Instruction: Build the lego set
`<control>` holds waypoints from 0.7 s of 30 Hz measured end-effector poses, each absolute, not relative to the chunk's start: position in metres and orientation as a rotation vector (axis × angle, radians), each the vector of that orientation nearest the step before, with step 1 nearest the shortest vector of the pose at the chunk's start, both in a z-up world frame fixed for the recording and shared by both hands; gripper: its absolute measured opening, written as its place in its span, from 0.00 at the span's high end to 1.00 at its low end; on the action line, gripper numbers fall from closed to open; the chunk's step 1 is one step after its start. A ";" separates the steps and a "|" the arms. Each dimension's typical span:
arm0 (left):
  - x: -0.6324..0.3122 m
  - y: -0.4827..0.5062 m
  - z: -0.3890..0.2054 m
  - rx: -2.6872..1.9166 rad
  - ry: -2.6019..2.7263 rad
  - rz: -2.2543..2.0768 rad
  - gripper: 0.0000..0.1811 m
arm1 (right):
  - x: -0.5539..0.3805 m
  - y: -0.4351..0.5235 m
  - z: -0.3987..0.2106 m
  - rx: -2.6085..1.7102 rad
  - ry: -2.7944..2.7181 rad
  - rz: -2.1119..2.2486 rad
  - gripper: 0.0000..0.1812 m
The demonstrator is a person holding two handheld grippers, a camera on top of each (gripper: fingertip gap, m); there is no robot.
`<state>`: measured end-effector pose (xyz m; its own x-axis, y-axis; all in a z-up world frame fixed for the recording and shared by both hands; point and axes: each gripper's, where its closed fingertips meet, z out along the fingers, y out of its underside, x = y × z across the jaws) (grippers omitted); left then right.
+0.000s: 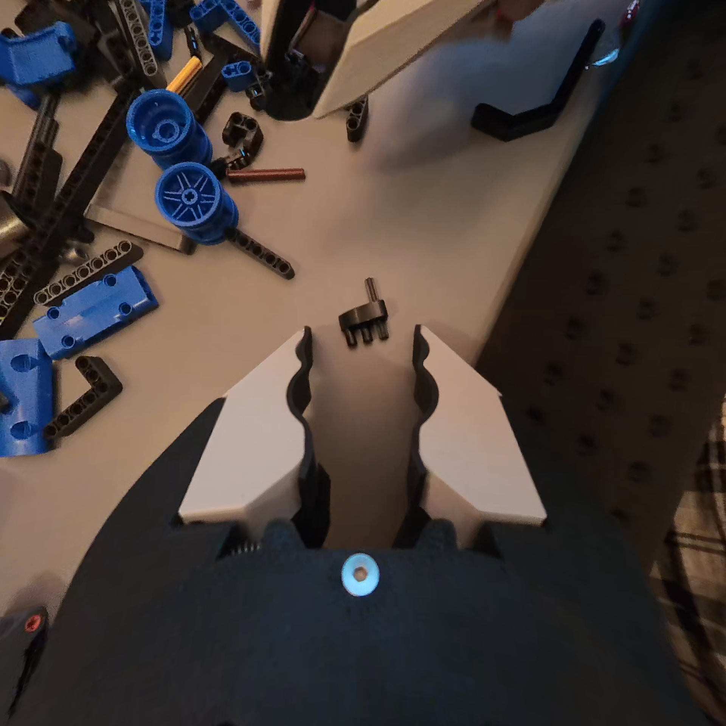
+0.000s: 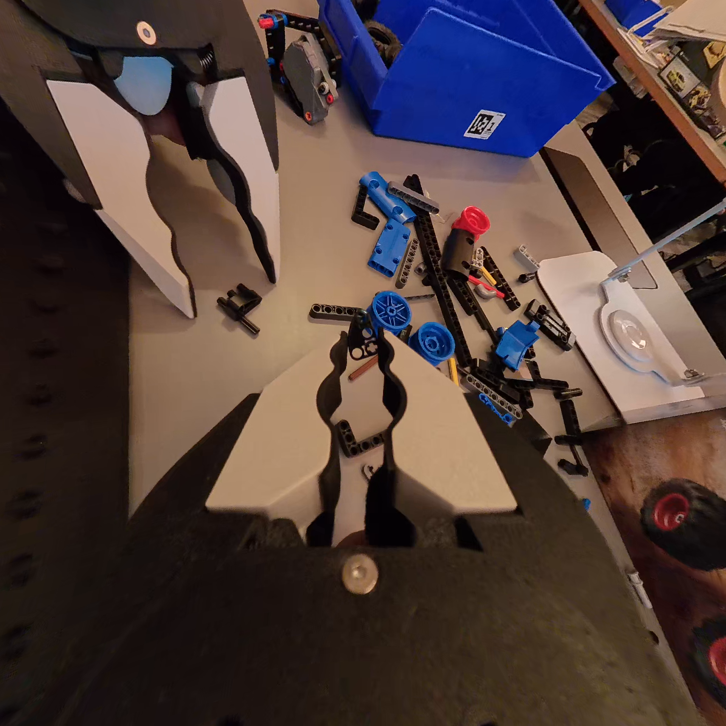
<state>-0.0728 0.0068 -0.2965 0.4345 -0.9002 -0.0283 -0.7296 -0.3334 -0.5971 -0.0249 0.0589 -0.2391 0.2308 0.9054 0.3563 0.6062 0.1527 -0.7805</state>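
Lego connector [image 1: 363,319], small, black, rigid and light, lies on the tabletop [image 1: 393,235] just ahead of the spread left tongs [image 1: 363,334]; grip its flat body. Right tongs [image 2: 363,345] pinch a black liftarm piece [image 2: 363,338].

- A white sticker [image 2: 484,125] sits on the front wall of the blue bin [image 2: 451,98], near its lower right corner. It carries a black square code pattern and some small print beside and under it.
- Small cards or boxes [image 2: 677,78] with pictures lie on the shelf at the upper right in the right wrist view. Any print on them is too small and blurred to make out.
- The lego parts, the table and both grippers show no writing, numbers or brand marks in either view.
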 end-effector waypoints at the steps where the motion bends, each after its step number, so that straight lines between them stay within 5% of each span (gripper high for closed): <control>1: -0.072 0.008 -0.297 -2.163 1.363 -0.408 0.74 | -0.024 0.059 -0.239 -1.553 -1.468 0.395 0.93; 7: -0.065 0.006 -0.296 -2.128 1.386 -0.397 0.88 | -0.022 0.059 -0.239 -1.581 -1.451 0.441 0.93; 14: -0.071 0.007 -0.295 -2.046 1.467 -0.336 0.87 | -0.023 0.056 -0.241 -1.590 -1.466 0.459 0.93; 16: -0.073 0.005 -0.295 -2.073 1.461 -0.356 0.80 | -0.023 0.056 -0.241 -1.599 -1.463 0.469 0.93; 21: -0.068 0.002 -0.296 -2.082 1.458 -0.365 0.88 | -0.025 0.052 -0.242 -1.616 -1.458 0.525 0.93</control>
<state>-0.0683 0.0020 -0.2960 0.3695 -0.9242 -0.0960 -0.7697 -0.2466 -0.5888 -0.0252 0.0519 -0.2417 0.2242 0.9453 0.2371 0.5772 0.0673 -0.8138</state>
